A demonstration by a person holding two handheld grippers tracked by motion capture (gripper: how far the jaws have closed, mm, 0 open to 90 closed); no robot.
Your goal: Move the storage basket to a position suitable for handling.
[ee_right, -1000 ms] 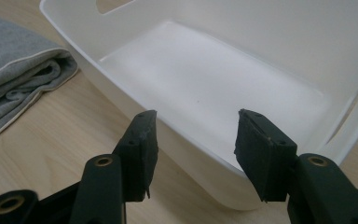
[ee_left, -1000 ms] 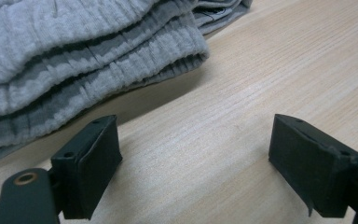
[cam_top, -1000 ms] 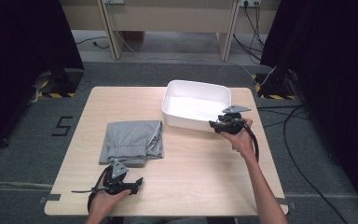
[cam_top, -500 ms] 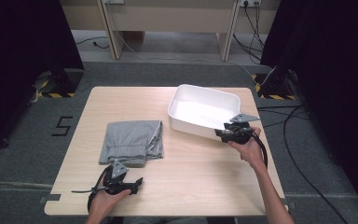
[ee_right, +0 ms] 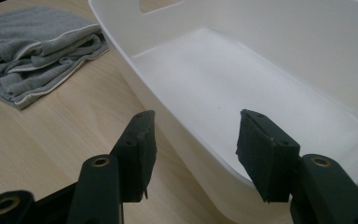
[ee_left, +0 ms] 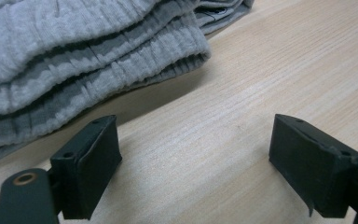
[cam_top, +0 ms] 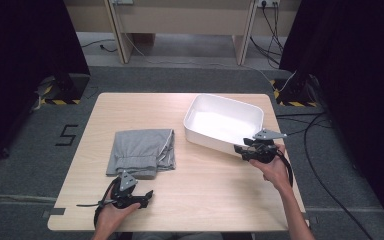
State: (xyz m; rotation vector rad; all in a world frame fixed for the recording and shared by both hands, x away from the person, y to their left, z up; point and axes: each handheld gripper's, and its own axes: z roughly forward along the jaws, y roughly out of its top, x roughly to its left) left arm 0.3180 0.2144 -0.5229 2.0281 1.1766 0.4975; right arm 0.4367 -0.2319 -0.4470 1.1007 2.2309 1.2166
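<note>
Near the front edge of the light wooden table (cam_top: 200, 200), the left gripper (cam_top: 130, 196) rests with jaws spread and nothing between them, just short of the folded grey ribbed garment (cam_top: 141, 152), likely waiting. Farther back, toward the right edge, the right gripper (cam_top: 247, 150) straddles the near rim of the empty white plastic tub (cam_top: 223, 122), jaws half open, pads not pressing, apparently positioning it to receive the garment.

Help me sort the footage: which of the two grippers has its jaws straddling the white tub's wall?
The right gripper: one jaw inside the white tub, one outside. The left gripper sits open beside the grey garment.
</note>
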